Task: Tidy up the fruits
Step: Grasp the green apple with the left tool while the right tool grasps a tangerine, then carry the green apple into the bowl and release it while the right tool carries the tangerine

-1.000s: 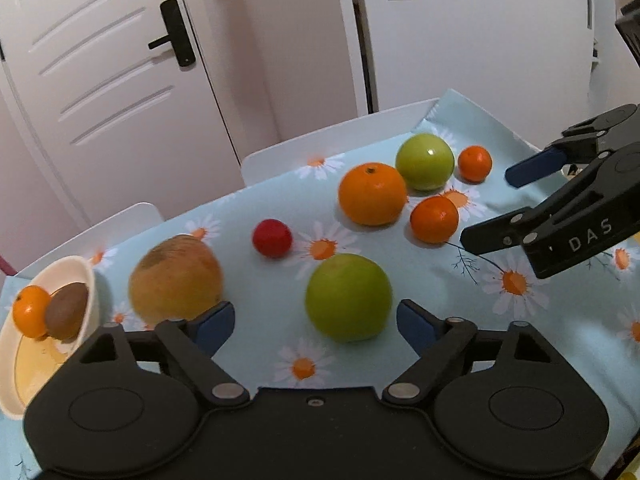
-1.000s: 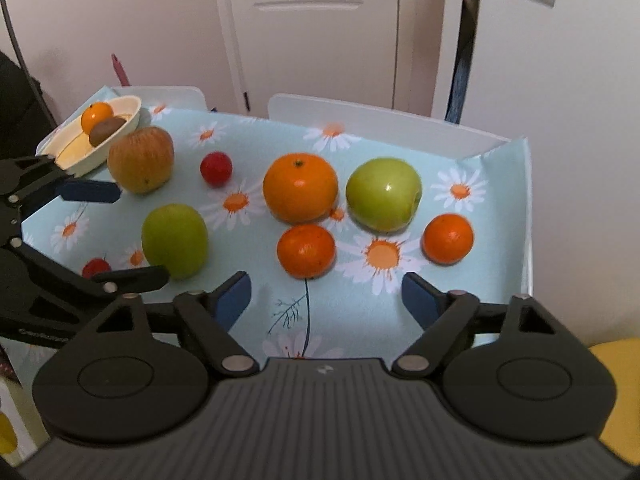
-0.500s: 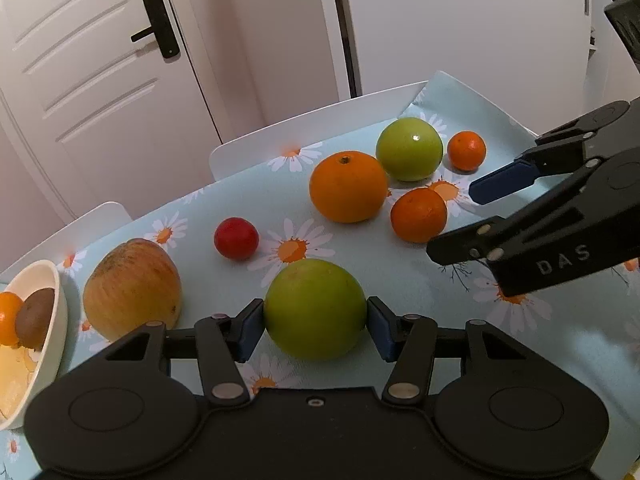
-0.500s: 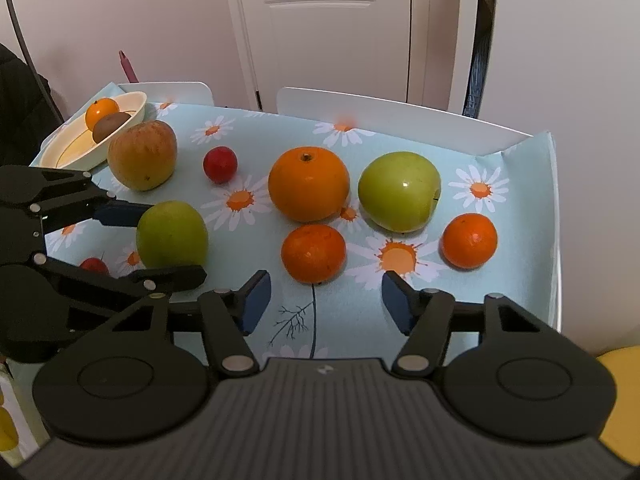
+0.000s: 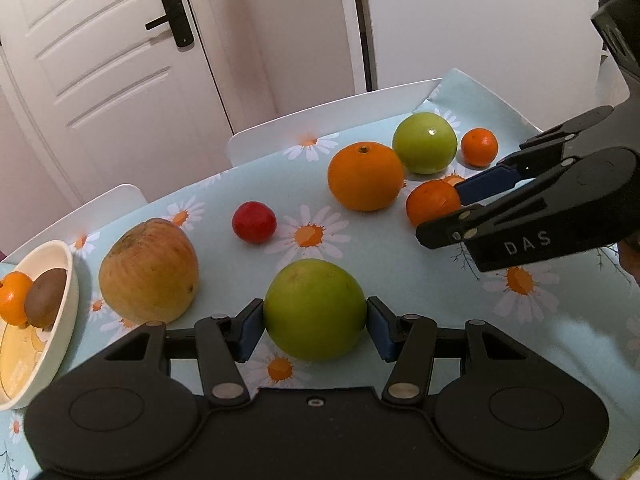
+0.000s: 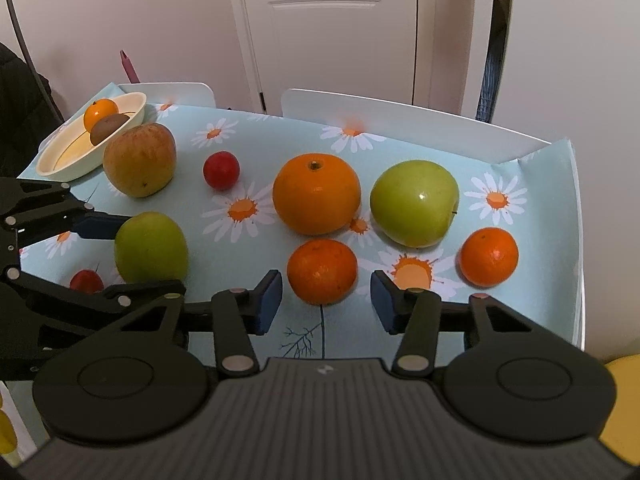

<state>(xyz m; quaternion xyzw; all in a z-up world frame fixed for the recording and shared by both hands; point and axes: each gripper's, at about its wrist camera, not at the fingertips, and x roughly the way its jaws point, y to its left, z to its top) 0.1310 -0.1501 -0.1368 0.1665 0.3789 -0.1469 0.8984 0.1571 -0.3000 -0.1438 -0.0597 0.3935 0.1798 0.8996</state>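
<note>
My left gripper (image 5: 315, 327) is shut on a green apple (image 5: 315, 309) that rests on the daisy tablecloth; it also shows in the right wrist view (image 6: 151, 247). My right gripper (image 6: 325, 303) is open, its pads on either side of a small mandarin (image 6: 322, 271) with gaps on both sides; the mandarin also shows in the left wrist view (image 5: 432, 203). A large orange (image 6: 316, 193), a second green apple (image 6: 414, 203), another mandarin (image 6: 489, 257), a red plum (image 6: 221, 170) and a yellow-red apple (image 6: 140, 159) lie on the table.
A cream bowl (image 6: 56, 162) at the far left holds a mandarin (image 6: 100, 113) and a kiwi (image 6: 109, 128). A small red fruit (image 6: 85, 281) lies by the left gripper. White chair backs (image 6: 400, 112) stand behind the table. The table edge (image 6: 578, 240) is at right.
My left gripper closed onto the green apple. My right gripper moved forward around the small mandarin and narrowed its opening.
</note>
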